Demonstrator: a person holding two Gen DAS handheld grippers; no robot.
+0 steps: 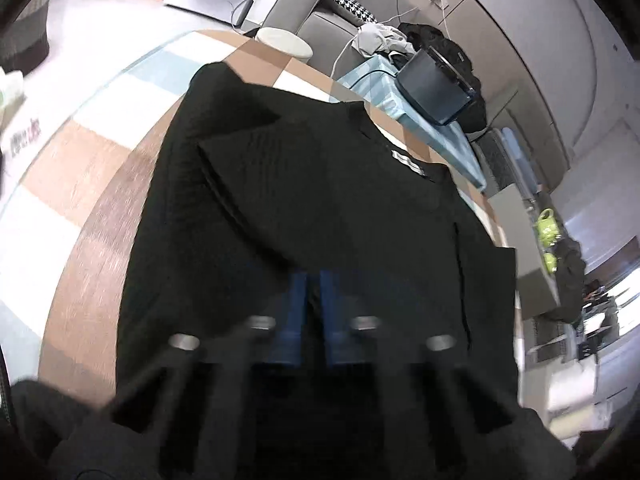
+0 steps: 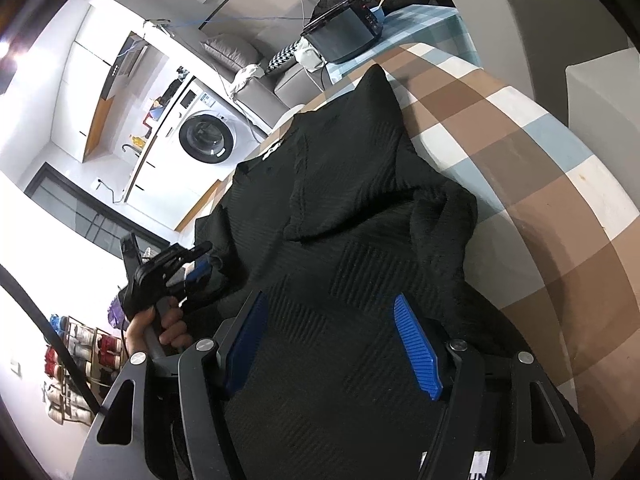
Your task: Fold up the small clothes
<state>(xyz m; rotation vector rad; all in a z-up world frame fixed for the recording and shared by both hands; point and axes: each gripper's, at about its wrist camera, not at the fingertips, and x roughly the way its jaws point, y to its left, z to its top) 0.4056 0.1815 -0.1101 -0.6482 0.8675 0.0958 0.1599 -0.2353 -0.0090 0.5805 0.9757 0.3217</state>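
Right gripper sits closest, blue pads spread wide over the black knit top without pinching it, probably just keeping that side flat; left gripper has its jaws together, seemingly nipping the hem to lift a fold; top lies spread on the checked tablecloth, one sleeve already folded in.

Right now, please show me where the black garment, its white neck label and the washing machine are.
Black garment (image 2: 360,240): right wrist view, on the ribbed fabric in its middle.
White neck label (image 1: 408,163): left wrist view, on the middle of the label.
Washing machine (image 2: 206,138): right wrist view, on its round door.
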